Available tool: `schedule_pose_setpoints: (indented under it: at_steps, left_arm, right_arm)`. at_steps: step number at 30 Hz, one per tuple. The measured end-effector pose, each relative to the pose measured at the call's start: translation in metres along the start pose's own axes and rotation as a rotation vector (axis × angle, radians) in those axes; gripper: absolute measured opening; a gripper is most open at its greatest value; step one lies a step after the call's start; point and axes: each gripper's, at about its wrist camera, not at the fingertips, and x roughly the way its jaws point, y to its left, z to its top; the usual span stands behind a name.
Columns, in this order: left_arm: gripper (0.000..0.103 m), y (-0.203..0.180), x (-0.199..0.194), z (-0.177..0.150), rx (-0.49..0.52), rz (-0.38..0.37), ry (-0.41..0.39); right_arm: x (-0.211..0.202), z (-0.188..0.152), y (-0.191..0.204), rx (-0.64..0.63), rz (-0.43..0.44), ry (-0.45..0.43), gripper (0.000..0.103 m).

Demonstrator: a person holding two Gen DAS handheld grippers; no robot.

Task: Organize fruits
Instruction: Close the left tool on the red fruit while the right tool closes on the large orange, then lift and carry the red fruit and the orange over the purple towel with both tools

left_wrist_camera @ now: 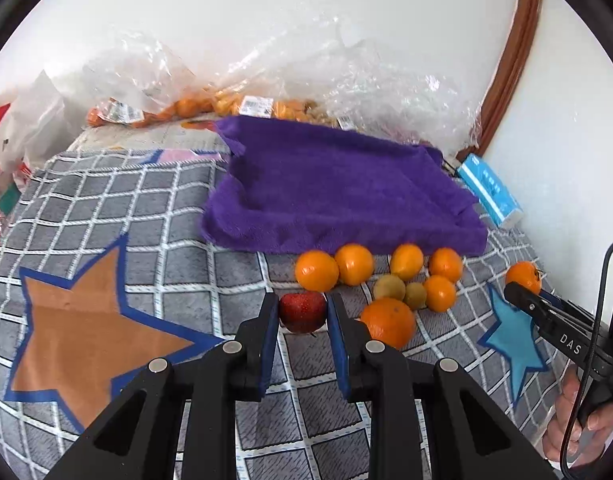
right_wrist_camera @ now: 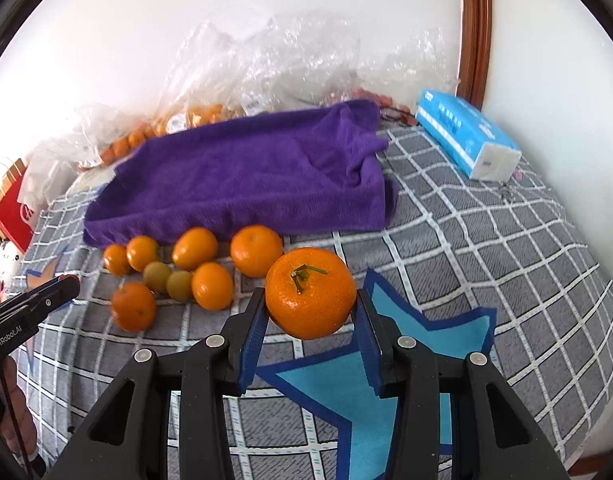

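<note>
Sorting in hand: left gripper (left_wrist_camera: 302, 312) clamped on red fruit (left_wrist_camera: 302, 311), right gripper (right_wrist_camera: 311, 312) clamped on stemmed orange (right_wrist_camera: 310, 293) above blue star patch (right_wrist_camera: 406, 364) at checked cloth's (right_wrist_camera: 486, 240) near edge; next, probably, carrying each to its own star, brown star patch (left_wrist_camera: 86, 328) lying leftward.

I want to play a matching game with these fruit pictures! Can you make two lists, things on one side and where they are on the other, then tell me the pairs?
Things:
1. red fruit
2. stemmed orange
3. purple towel
4. blue tissue pack

Places:
A. by the wall
B. in the right gripper
C. behind the fruit pile
D. in the left gripper

Pairs: 1-D, 2-B, 3-C, 4-A
</note>
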Motion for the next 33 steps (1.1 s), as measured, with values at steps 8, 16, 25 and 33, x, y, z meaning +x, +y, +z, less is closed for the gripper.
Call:
schedule_pose_setpoints:
  at_steps: [8,16,25,33]
  left_arm:
    - [0.023,0.007,-0.027,0.024,-0.034,0.003,-0.051]
    - [0.023,0.009,-0.038,0.047,-0.038,0.005,-0.071]
    - [0.023,0.014,-0.040,0.068,-0.036,0.003,-0.090]
    - [0.023,0.015,-0.031,0.089,-0.028,0.000,-0.096]
  right_arm:
    - [-0.020,0.020,0.010,-0.012,0.014,-0.040,0.043]
    - [-0.032,0.039,0.023,-0.022,0.011,-0.071,0.043]
    - [-0.033,0.060,0.027,-0.001,0.017,-0.083,0.043]
    - [-0.026,0.083,0.028,0.001,-0.001,-0.093,0.043]
